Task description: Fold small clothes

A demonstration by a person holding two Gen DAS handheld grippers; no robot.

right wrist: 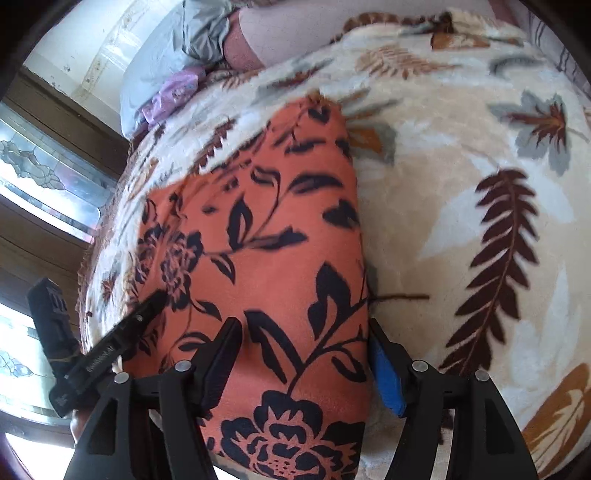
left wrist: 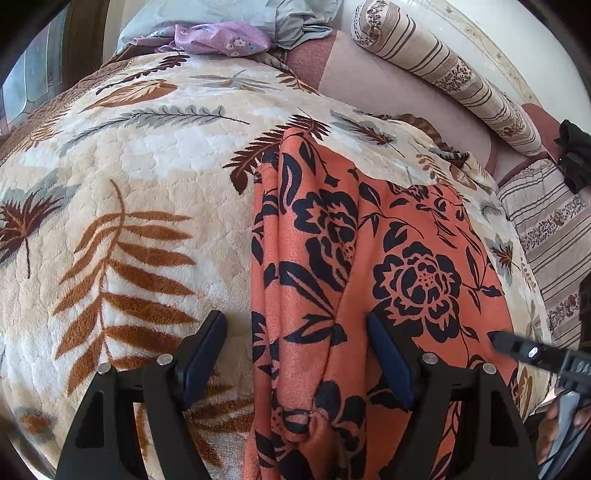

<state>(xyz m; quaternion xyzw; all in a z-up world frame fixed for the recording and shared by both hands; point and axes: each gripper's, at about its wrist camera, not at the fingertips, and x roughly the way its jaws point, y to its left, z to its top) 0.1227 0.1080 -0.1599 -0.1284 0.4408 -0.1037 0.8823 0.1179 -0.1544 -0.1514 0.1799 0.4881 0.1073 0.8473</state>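
Showing one orange garment with black flowers at centre, lying on one leaf-patterned blanket. Sitting at twelve o'clock, one purple floral cloth and one grey-blue cloth. Resting at two o'clock, one striped bolster. Reaching in, two grippers: left gripper, right gripper.

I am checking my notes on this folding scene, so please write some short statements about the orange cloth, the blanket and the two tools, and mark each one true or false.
1. The orange cloth with black flowers lies on a cream blanket with leaf prints. True.
2. The left tool is closed tightly on the cloth. False: its jaws stand wide, one finger over the blanket, one over the cloth.
3. The right tool has its jaws open over the cloth. True.
4. The cloth is plain blue. False: it is orange with a black floral print.
5. A purple flowered fabric lies at the far end of the bed. True.
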